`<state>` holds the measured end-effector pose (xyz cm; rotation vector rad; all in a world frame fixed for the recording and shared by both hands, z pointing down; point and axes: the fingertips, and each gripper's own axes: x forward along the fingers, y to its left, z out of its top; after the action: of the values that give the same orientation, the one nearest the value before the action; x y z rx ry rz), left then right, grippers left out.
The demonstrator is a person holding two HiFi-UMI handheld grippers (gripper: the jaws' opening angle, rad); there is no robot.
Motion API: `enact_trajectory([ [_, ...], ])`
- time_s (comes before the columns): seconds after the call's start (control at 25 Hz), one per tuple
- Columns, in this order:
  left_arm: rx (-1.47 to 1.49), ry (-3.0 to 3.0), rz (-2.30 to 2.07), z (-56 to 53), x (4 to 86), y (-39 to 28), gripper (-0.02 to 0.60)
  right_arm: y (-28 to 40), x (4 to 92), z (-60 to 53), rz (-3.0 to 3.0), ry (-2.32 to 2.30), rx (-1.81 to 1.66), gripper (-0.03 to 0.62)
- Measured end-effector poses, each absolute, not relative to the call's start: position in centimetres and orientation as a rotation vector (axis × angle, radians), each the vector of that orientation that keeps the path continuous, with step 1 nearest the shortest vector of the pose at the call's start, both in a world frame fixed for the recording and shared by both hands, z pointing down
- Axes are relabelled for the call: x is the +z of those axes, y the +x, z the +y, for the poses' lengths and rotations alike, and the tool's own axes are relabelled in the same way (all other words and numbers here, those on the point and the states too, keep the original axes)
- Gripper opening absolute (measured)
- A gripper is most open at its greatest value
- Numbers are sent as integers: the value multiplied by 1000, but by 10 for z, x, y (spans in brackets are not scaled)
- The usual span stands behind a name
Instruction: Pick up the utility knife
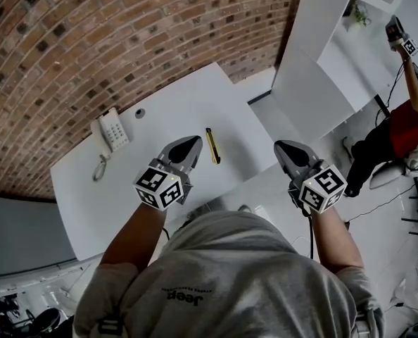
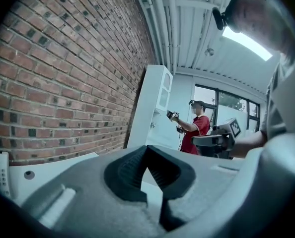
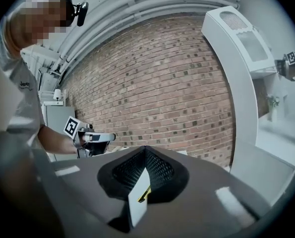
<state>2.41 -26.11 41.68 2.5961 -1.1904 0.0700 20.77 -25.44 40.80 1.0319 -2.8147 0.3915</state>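
Approaching stage, by my reading: the utility knife [image 1: 212,146] lies flat and untouched on the white table [image 1: 181,101], between the two grippers. It is just beside the tip of the left gripper [image 1: 193,145], with the right gripper [image 1: 282,148] further off. Both pairs of jaws are pressed together at the tips, nothing pinched. Desk phone [image 1: 112,129] well apart at the left. Suggested: spread one gripper's jaws before descending, straddle the narrow body mid-length, keep the tips low since the handle is thin, then close squarely so it doesn't skid
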Motion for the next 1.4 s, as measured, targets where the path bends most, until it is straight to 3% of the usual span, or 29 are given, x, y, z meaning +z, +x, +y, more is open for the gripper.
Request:
enact_trajectory([
  [0.84, -1, 2598, -1032, -288, 430, -21, 0, 159, 419, -267, -2740, 1136, 443, 9],
  [1.12, 136, 2655, -949, -287, 436, -16, 7, 153, 420, -273, -2754, 1099, 445, 9],
  [1.16, 189, 2675, -905, -286, 440, -14, 116, 152, 422, -273, -2754, 1092, 446, 9],
  [1.2, 252, 2703, -862, -285, 444, -12, 164, 150, 423, -273, -2753, 1086, 448, 9],
  [1.32, 535, 2844, -755, -281, 461, -9, 238, 146, 426, -273, -2746, 1072, 459, 9],
  [1.4, 775, 2949, -677, -280, 475, -7, 249, 146, 431, -273, -2749, 1066, 469, 9],
])
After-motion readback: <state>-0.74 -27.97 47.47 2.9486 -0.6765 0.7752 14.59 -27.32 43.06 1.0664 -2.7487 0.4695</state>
